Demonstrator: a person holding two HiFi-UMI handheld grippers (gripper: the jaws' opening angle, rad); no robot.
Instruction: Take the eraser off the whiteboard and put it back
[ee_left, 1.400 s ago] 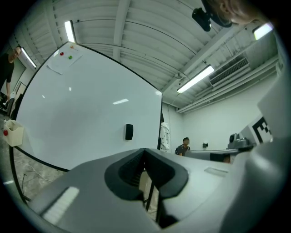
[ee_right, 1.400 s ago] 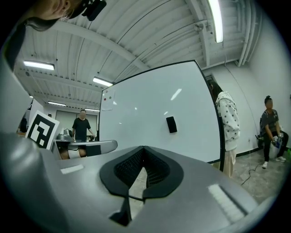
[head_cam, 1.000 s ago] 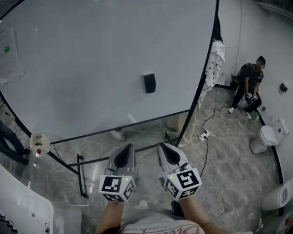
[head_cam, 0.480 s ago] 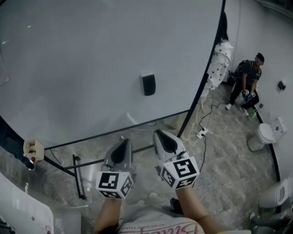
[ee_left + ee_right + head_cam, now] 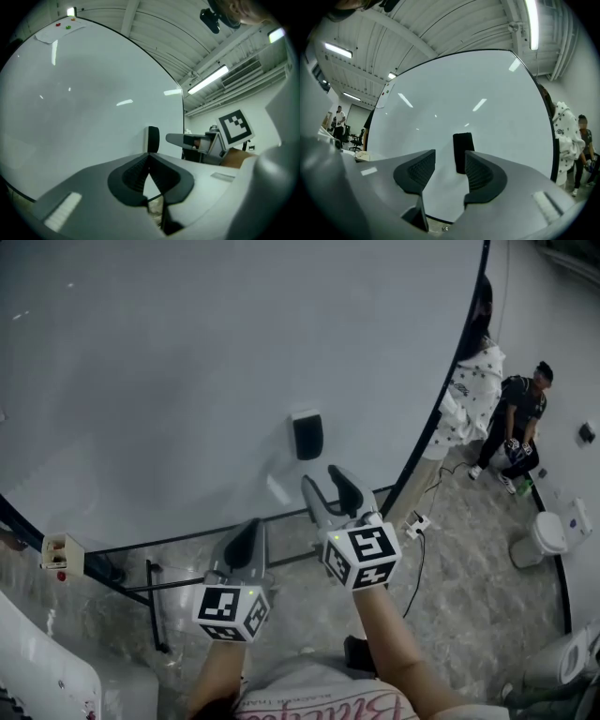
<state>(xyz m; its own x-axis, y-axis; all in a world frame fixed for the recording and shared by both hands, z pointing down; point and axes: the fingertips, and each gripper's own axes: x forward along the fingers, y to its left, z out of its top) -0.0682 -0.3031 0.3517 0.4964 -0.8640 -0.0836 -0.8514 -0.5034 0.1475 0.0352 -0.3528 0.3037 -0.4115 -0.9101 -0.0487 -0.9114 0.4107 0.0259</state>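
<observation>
On whiteboard (image 5: 187,352) — eraser (image 5: 307,436); R gripper (image 5: 325,482) opening, empty.

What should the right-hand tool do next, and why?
Probably ease the right gripper straight ahead until its fingers straddle the black rectangular eraser stuck on the large white whiteboard. Those fingers are opening with nothing between them yet, and in the right gripper view the eraser lines up with the gap, beyond the tips. The left gripper sits further back, shut.
</observation>
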